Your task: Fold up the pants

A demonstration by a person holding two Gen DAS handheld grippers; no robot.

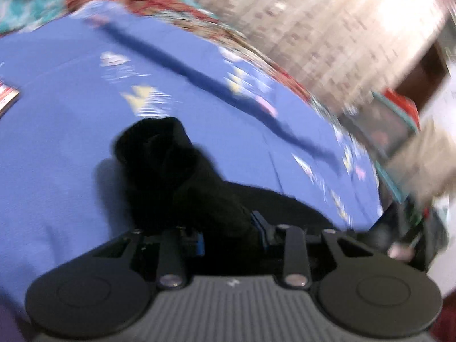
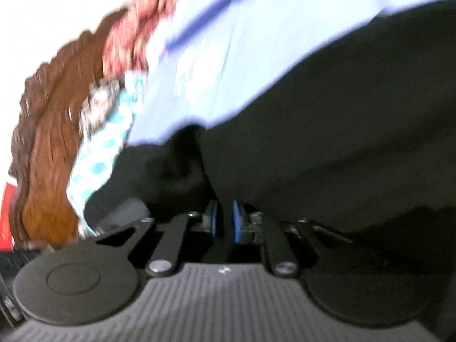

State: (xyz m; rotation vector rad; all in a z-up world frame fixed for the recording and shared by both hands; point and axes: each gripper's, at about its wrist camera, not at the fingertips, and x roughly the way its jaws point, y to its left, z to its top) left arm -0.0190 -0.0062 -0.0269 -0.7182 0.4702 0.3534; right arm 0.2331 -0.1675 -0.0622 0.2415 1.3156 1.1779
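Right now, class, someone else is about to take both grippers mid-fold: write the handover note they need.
Left gripper: jaws closed on a bunched fold of the black pants.
Right gripper: blue pads nearly together, pinching another edge of the same pants.
Pants: partly lifted off the blue sheet, the rest draped across it; a patterned cover lies beyond.
Done: both edges gripped.
Left: carry the held edges over, lay them flat, release, then finish any further folds. The frames are blurred, so how far the fold has gone cannot be told.
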